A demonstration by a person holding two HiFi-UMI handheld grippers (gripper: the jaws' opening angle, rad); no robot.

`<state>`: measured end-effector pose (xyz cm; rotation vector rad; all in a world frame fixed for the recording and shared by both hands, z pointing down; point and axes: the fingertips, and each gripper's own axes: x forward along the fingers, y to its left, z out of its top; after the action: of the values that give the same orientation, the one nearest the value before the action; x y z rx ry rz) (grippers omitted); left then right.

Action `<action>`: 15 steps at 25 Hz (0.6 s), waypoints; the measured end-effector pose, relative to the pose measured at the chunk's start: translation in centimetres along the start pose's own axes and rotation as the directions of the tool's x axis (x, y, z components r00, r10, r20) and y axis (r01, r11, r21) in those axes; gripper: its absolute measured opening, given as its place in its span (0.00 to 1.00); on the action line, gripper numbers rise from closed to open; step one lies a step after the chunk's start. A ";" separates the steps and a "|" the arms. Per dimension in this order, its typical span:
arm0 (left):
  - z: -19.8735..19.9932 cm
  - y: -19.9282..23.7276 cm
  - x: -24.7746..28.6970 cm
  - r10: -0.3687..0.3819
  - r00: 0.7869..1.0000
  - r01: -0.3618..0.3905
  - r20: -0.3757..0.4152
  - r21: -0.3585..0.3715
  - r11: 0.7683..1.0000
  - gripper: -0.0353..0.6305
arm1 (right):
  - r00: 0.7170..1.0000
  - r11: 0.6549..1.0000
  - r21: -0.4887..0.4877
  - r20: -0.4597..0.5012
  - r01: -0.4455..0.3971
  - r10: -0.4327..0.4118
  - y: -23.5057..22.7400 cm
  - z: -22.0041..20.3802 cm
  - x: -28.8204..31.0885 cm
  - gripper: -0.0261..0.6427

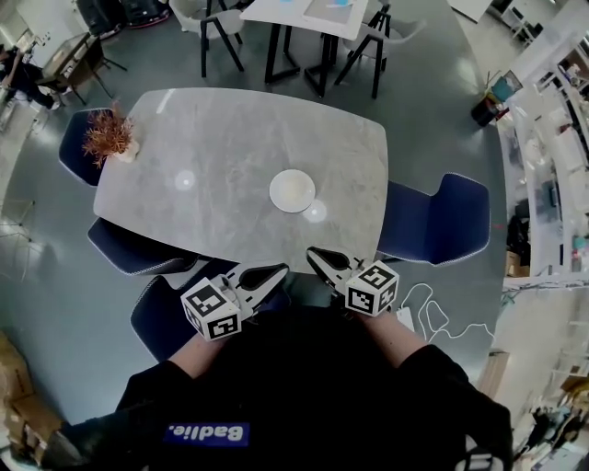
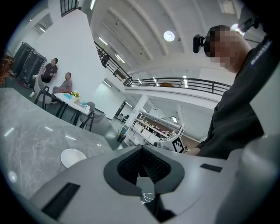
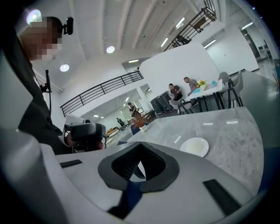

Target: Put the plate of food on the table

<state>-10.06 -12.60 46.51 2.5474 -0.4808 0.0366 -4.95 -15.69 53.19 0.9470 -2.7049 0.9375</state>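
A white plate [image 1: 292, 190] with a pale yellowish centre rests on the grey marble table [image 1: 230, 129], toward its near right side. The same plate [image 2: 72, 157] lies ahead and to the left in the left gripper view, and the plate [image 3: 195, 146] lies ahead and to the right in the right gripper view. Both grippers hang off the table's near edge, close to my body. My left gripper [image 1: 279, 270] has its jaws closed together with nothing in them. My right gripper [image 1: 313, 253] is likewise shut and empty. Neither touches the plate.
A small pot of dried reddish plant [image 1: 112, 138] stands at the table's far left corner. Blue chairs [image 1: 440, 221] ring the table, one [image 1: 124, 246] at the near left. A second table with black legs [image 1: 308, 23] stands beyond. A white cable [image 1: 433, 322] lies on the floor at right.
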 end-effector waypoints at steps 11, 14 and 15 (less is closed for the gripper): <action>-1.2 -1.2 1.6 -0.052 0.997 0.054 -0.058 0.025 0.998 0.06 | 0.997 0.981 -0.195 0.078 0.002 0.013 3.3 1.1 -2.4 0.06; -1.3 -1.5 1.9 -0.065 0.995 0.067 -0.070 0.026 0.997 0.06 | 0.996 0.977 -0.215 0.088 -0.003 0.023 3.9 1.2 -2.9 0.06; -1.4 -1.5 1.9 -0.068 0.995 0.070 -0.071 0.025 0.997 0.06 | 0.996 0.976 -0.219 0.088 -0.006 0.026 4.0 1.1 -2.9 0.06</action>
<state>-7.63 -11.35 47.14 2.5785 -0.3677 0.1077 -4.99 -12.41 49.35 0.9446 -2.8202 0.5958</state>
